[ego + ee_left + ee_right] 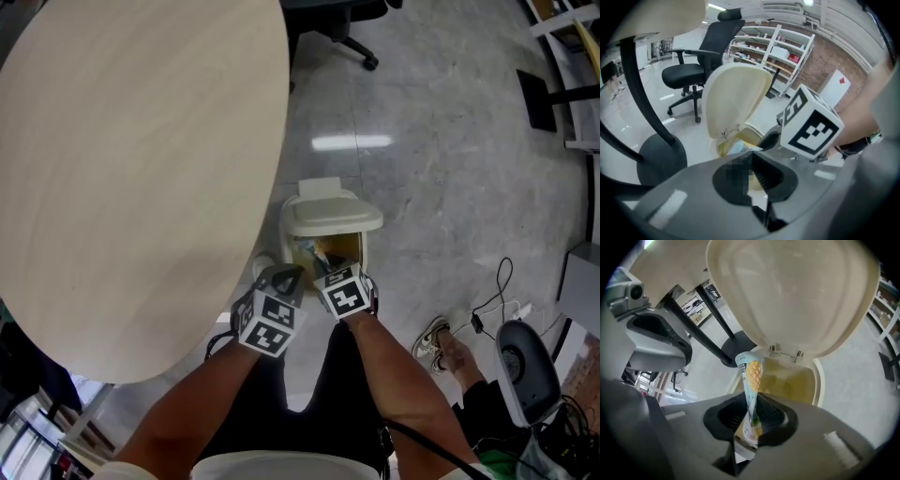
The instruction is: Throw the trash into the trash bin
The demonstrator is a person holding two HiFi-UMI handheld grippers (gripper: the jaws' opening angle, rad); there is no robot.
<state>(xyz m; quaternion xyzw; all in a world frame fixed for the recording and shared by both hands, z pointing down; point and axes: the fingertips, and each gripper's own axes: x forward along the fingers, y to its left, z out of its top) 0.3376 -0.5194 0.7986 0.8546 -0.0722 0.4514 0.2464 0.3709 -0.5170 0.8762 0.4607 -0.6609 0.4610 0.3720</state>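
We see the right gripper [751, 422] with its jaws pinching a wrapper [753, 376]. It is a long, narrow packet, pale blue and white, printed with a yellow pineapple. It has a dark band of small print at its top edge and a touch of green lower down. It stands nearly upright from the jaws at the centre of the right gripper view. Its upper end reaches in front of the hinge of the raised lid [797, 291].

The trash bin [818, 380] is cream-coloured with a yellowish inside, and its mouth lies directly behind the wrapper. In the head view the bin [366, 246] sits on the grey floor at the centre of the frame. It stands just beside the edge of the round, light wooden table [131, 169] that fills the upper left.

Both tools hang close together above the bin's near side. The left gripper [754, 183] has its jaws pressed together with nothing between them. Beyond it, in the left gripper view, some pale blue and yellow trash [740, 147] already lies inside the bin under the upright lid. The marker cube [811, 125] of the right gripper is at centre right.
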